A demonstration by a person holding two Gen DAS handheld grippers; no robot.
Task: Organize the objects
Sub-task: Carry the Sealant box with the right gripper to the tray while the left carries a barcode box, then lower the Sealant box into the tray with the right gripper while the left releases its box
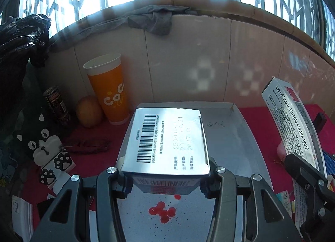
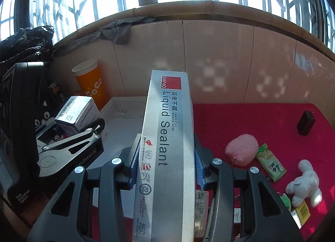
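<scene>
The left gripper (image 1: 165, 181) clamps a small white barcoded carton (image 1: 165, 139), while the right gripper (image 2: 167, 170) at its three o'clock clamps a long grey sealant box (image 2: 167, 137).

Two wrist fisheyes angled down over a red cloth (image 2: 261, 120) toward a tiled wall (image 1: 188, 58), close to their held boxes, sharing an orange cup (image 1: 111, 91)

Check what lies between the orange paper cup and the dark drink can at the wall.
A round orange fruit sits between the orange paper cup and the dark drink can, seen in the left wrist view.
</scene>
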